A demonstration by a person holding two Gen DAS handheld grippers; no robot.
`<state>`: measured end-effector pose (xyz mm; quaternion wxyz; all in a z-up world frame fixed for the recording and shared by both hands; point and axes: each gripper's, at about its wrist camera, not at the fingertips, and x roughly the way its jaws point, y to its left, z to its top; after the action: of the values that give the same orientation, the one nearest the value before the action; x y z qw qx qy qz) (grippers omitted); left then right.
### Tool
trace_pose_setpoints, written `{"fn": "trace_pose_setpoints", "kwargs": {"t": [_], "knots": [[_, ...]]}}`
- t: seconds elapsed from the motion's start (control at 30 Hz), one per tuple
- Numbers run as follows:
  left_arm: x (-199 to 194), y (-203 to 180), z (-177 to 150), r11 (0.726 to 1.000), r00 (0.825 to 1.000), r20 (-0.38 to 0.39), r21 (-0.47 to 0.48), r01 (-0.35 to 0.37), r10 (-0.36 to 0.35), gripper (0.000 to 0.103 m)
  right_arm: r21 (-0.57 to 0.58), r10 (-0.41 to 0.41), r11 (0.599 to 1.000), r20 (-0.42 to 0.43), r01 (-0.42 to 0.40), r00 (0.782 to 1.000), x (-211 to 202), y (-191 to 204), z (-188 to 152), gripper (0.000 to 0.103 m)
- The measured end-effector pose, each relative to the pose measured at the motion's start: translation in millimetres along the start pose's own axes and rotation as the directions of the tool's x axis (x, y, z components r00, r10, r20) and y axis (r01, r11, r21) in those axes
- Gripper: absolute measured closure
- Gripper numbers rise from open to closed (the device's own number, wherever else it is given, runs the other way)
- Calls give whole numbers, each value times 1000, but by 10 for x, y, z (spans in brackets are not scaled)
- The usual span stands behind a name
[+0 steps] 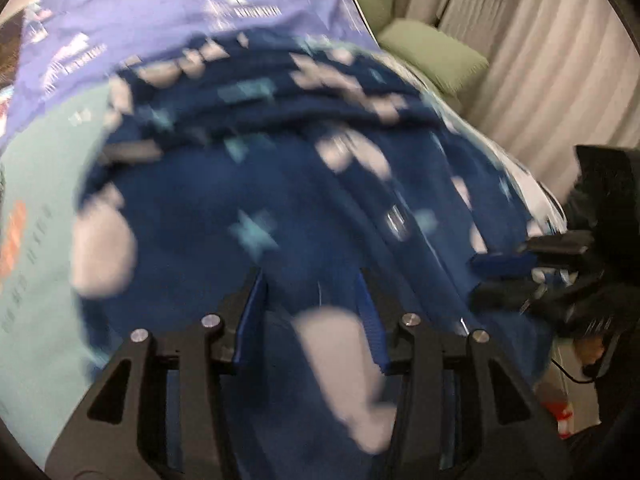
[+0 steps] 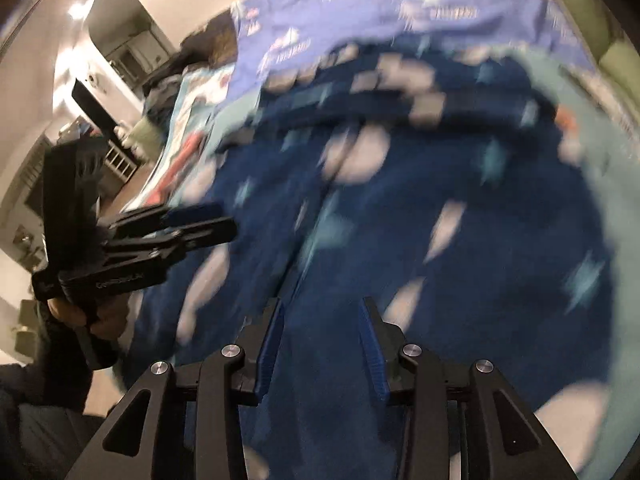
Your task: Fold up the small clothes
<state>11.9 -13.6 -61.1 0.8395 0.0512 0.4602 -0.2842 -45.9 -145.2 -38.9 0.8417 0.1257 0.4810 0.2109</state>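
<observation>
Left wrist view: we log dark blue star-and-cloud printed garment (image 1: pixel 248 200) spread unfolded on bed; left tongs (image 1: pixel 312 280), right tongs (image 2: pixel 322 312) released; folding remains.

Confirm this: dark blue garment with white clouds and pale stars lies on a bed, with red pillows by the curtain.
Wrong in one respect: the pillows by the curtain are green, not red, as the left wrist view shows. The rest holds: the dark blue garment with white clouds and pale stars lies on the bed.

Pale curtains (image 1: pixel 540 60) hang behind green cushions (image 1: pixel 436 54).
</observation>
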Motion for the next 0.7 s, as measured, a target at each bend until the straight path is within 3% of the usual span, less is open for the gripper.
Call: {"fn": "trace_pose_setpoints", "kwargs": {"t": [0.07, 0.2, 0.3, 0.43, 0.53, 0.57, 0.6, 0.63, 0.7], "knots": [[-72, -154, -141, 997, 998, 33, 41, -58, 57, 55, -34, -55, 998, 63, 58, 996, -120, 112, -180, 64], [-410, -372, -343, 996, 995, 69, 55, 67, -70, 55, -44, -38, 998, 124, 44, 992, -426, 206, -418, 64], [-597, -640, -560, 986, 992, 91, 152, 71, -86, 52, -69, -81, 993, 163, 93, 983, -580, 269, -624, 64], [-626, -901, -859, 966, 986, 60, 216, 138, -154, 42, -57, -60, 996, 201, 73, 978, -662, 278, -857, 64], [-480, -1009, -984, 968, 995, 9, 235, 92, -96, 41, -95, -53, 993, 210, 74, 976, -691, 364, -1017, 64], [-400, -1007, -1014, 970, 999, 3, 237, 51, -54, 46, -114, -59, 990, 209, 85, 976, -676, 400, -1049, 64], [-340, -986, -1014, 974, 999, 0, 223, 39, -40, 67, -131, -65, 987, 210, 94, 976, -661, 437, -1078, 64], [-316, -936, -1007, 980, 999, -4, 192, 41, -41, 77, -143, -66, 985, 213, 98, 975, -658, 466, -1113, 64], [-338, -758, -929, 992, 994, -12, 74, 106, -106, 89, -163, -66, 981, 222, 104, 973, -638, 527, -1170, 62]]}}
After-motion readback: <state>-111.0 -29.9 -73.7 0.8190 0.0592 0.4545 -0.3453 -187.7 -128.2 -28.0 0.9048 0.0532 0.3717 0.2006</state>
